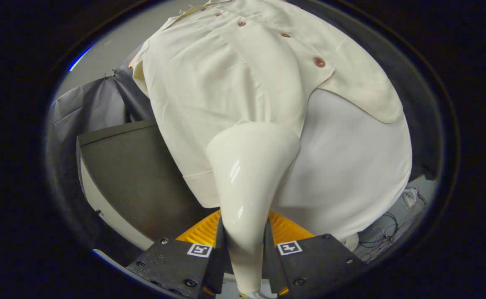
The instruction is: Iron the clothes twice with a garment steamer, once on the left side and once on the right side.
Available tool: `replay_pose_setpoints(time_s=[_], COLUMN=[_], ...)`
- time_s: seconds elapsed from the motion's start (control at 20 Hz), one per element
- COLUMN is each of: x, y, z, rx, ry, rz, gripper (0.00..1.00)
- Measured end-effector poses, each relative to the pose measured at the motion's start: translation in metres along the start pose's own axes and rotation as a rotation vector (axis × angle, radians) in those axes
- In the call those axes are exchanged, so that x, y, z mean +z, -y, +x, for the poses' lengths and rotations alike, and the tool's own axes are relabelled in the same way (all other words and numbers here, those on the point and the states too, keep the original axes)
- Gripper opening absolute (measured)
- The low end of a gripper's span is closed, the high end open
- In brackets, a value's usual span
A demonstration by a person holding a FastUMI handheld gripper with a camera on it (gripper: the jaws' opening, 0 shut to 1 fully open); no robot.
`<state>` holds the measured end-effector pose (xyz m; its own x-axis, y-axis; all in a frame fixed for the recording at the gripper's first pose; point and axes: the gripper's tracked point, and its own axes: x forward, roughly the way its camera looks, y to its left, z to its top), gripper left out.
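A glossy cream garment steamer [249, 182] stands up between my fingers, and my gripper [245, 249] is shut on its narrow handle. Its wide head presses against the cream short-sleeved shirt [209, 83] just ahead, near the shirt's lower hem on the left panel beside the button placket. Reddish buttons [319, 62] run up the placket. Under the open lower front of the shirt shows a white undergarment or form [350, 166].
A dark table [139, 174] with a pale edge lies to the left of the shirt. Black cloth [89, 108] hangs behind it. Loose cables and a white plug [409, 197] lie on the floor to the right.
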<state>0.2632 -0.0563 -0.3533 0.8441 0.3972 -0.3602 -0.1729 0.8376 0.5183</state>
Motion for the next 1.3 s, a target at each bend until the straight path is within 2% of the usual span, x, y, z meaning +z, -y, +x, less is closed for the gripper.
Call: replay_pose_setpoints(time_s=[0.4, 0.65, 1.05, 1.3], x=[0.018, 0.058, 0.204, 0.295], y=[-0.007, -0.019, -0.048, -0.047], z=[-0.009, -0.04, -0.139, -0.153], rx=[-0.018, 0.008, -0.013, -0.057], ry=[-0.021, 0.062, 0.228, 0.307], rz=[-0.032, -0.115, -0.216, -0.249], gripper=[0.43, 0.43, 0.42, 0.43])
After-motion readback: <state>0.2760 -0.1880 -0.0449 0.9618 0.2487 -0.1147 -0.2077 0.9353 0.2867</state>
